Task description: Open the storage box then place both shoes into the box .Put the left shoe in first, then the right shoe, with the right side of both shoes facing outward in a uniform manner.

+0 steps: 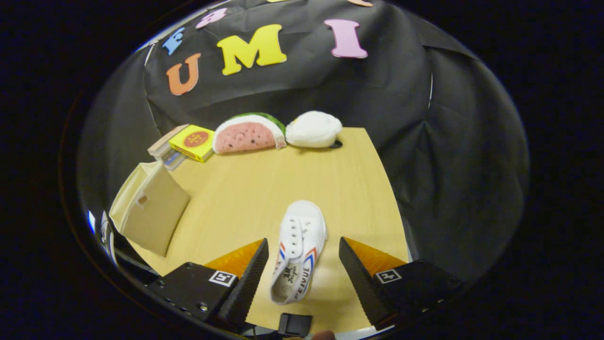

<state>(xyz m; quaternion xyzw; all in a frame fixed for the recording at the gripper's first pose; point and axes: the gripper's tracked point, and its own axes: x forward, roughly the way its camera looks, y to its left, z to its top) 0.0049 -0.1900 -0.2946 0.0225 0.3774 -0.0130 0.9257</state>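
Tongs (303,255) apart astride shoe (298,257); box (150,212) partly cut off.

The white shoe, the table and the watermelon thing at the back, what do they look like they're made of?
White shoe, between the open hand-held gripper's fingers: likely canvas, matte woven look, laces, striped trim. Table: pale wood or wood-look laminate, fine straight grain, smooth low sheen. Watermelon slice: probably plush fabric, soft rounded edges, fuzzy matte surface.
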